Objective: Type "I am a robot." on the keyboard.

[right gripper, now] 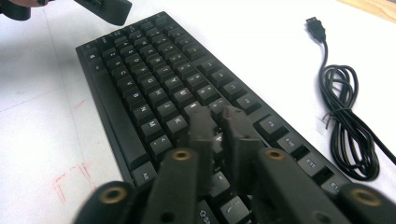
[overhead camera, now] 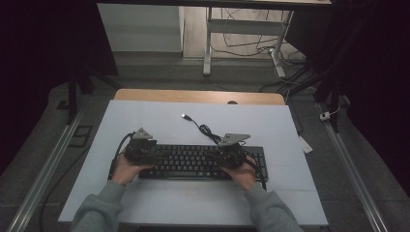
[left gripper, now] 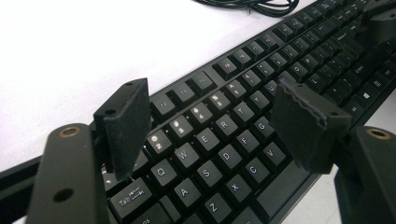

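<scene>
A black keyboard (overhead camera: 193, 162) lies across the white mat, and both hands hold grippers over it. My left gripper (overhead camera: 145, 153) hovers above the keyboard's left end. In the left gripper view its jaws stand wide open (left gripper: 215, 116) over the letter keys (left gripper: 224, 140), with nothing between the pads. My right gripper (overhead camera: 227, 155) is over the right half. Its two fingers stand close together (right gripper: 218, 119) just above the keys (right gripper: 140, 79), slightly blurred, gripping nothing. The keyboard's black cable (right gripper: 345, 126) lies coiled behind it and ends in a loose USB plug (right gripper: 315, 25).
The white mat (overhead camera: 159, 116) covers a wooden table whose far edge (overhead camera: 198, 95) shows at the back. Faint red marks (right gripper: 70, 179) are drawn on the mat near the keyboard's front. Desk legs and floor cables (overhead camera: 241, 43) lie beyond the table.
</scene>
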Demonstrator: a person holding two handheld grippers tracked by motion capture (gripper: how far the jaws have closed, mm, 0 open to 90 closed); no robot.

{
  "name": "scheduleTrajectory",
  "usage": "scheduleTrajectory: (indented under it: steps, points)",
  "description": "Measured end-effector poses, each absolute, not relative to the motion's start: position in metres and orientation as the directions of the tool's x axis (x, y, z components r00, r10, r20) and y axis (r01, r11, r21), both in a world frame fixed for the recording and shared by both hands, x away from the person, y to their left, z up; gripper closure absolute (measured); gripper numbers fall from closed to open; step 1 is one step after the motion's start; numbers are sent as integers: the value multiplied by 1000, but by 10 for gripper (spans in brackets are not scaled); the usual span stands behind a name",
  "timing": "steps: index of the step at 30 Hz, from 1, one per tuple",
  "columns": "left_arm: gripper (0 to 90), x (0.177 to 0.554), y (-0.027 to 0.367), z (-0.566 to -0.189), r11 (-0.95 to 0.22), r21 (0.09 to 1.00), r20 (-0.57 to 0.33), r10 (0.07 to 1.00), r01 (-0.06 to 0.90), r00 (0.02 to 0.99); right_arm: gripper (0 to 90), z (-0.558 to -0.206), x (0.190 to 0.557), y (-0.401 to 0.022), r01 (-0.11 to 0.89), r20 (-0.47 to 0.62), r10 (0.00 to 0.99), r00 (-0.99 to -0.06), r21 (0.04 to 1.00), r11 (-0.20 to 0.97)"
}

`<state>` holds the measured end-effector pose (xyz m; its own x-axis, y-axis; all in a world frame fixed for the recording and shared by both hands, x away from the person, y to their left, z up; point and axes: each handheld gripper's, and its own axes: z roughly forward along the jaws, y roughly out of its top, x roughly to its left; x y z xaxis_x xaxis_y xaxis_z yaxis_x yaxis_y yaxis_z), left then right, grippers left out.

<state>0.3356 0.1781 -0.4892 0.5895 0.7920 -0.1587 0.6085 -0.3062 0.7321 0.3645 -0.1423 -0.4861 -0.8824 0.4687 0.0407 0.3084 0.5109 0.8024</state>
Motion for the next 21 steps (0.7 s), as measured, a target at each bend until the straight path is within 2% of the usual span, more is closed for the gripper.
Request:
scheduleTrajectory:
  steps: [2, 21]
  points:
    - [286, 336, 178, -490, -308, 732, -157, 791, 608, 591, 897, -486, 365, -140, 305, 39, 464, -885, 801, 514]
    - [288, 336, 176, -491, -320, 728, -155, 785, 607, 600, 900, -494, 372, -115, 313, 42, 446, -894, 771, 555]
